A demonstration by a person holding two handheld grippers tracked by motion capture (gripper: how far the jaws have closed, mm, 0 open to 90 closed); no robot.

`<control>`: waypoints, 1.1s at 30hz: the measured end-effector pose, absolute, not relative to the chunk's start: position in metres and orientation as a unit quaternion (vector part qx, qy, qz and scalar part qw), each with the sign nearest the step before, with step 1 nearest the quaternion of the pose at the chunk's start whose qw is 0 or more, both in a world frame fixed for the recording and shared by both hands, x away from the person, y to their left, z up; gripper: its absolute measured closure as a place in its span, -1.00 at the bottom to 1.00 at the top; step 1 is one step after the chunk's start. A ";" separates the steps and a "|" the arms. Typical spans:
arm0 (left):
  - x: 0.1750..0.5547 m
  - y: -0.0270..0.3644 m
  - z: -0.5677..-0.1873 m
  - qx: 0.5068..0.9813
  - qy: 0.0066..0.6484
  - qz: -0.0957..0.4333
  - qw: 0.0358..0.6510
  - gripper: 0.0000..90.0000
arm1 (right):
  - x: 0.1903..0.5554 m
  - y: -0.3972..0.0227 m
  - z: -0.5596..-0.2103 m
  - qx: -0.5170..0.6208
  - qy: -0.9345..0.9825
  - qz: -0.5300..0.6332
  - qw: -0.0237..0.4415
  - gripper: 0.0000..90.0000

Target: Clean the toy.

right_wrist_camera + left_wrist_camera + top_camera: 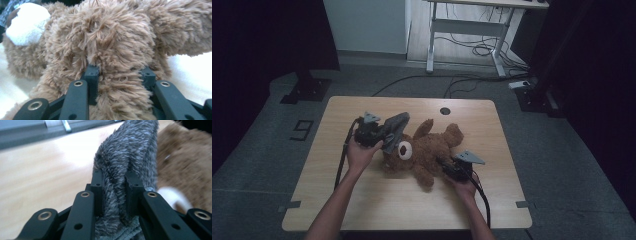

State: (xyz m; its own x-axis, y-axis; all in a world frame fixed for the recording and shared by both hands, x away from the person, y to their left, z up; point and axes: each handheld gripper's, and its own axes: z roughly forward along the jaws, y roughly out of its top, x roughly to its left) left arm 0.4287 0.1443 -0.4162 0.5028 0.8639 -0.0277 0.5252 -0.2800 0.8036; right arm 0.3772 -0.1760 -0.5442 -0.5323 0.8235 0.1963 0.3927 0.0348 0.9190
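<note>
Teddy bear (pixel 424 150) is lying flat near the middle of the wooden table (pixel 362 200), brown and shaggy, with a white patch (pixel 405 149) on its face. Looks light and totally squishy to me, so no breakage worries, but it'll flop and sag wherever you lift it. The grey fuzzy cloth (pixel 395 131) up by its head is just as soft and limp, and stretchy fabric like that can slip out of a pinch.

Left gripper (pixel 113 186) has its jaws pressed tight on a fold of that grey cloth. Right gripper (pixel 120 72) is clamped on a thick wad of the bear's brown fur on the side nearest the person. Grabbing a limb or a deep bunch of pile seems the safest hold, I'd guess.

Nothing else sits on the table, just a small round hole (pixel 445 111) at the far edge. A desk frame (pixel 467 30) and loose cables (pixel 484 50) are on the floor well behind.
</note>
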 end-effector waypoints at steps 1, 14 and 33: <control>0.433 0.137 -0.413 0.773 0.446 0.213 0.397 0.61 | 0.379 -0.175 -0.545 0.444 0.687 0.538 0.202 0.39; 0.457 0.098 -0.446 0.798 0.443 0.195 0.359 0.62 | 0.380 -0.174 -0.546 0.427 0.697 0.535 0.214 0.31; 0.392 0.112 -0.467 0.780 0.412 0.219 0.417 0.65 | 0.370 -0.214 -0.502 0.448 0.685 0.553 0.155 -0.58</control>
State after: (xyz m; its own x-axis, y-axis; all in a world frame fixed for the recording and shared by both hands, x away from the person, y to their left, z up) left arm 0.3925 0.1119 -0.4670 0.5650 0.8251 -0.0021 0.4610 -0.3135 0.8302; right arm 0.3700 -0.2136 -0.5024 -0.5509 0.7849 0.2836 0.4430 -0.0129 0.8964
